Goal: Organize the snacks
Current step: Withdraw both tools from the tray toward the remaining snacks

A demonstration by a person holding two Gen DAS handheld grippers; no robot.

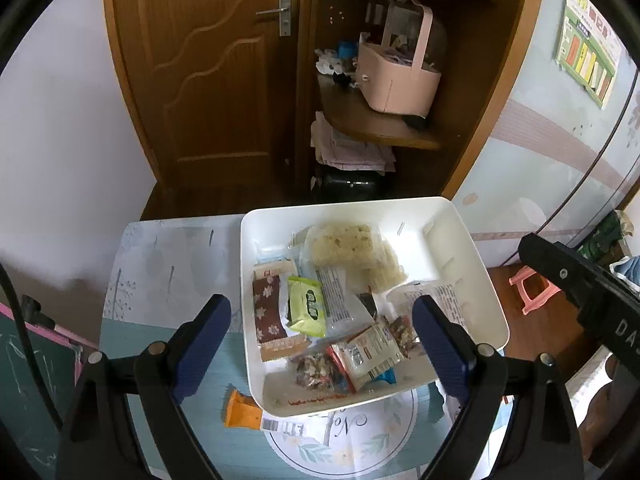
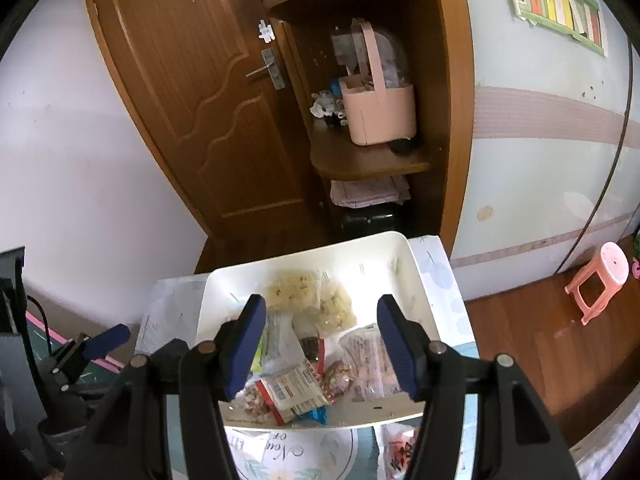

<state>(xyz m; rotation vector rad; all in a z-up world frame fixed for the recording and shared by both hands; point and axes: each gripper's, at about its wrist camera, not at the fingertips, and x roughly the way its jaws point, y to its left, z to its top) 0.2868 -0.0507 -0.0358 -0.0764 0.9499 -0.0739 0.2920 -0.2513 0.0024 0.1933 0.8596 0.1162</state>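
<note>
Snacks fill the white bin (an orange packet lies outside); left gripper and right gripper gape wide, holding nothing

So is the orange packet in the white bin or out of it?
Out. The orange packet lies on the table beside the white bin's near corner.

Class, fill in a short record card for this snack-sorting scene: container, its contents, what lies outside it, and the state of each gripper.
Container: white bin on the table
Contents: many wrapped snacks, among them a green packet and a brown patterned bar
Outside: orange packet on the table by the bin's near edge
Left gripper: open, holding nothing
Right gripper: open, holding nothing
</note>
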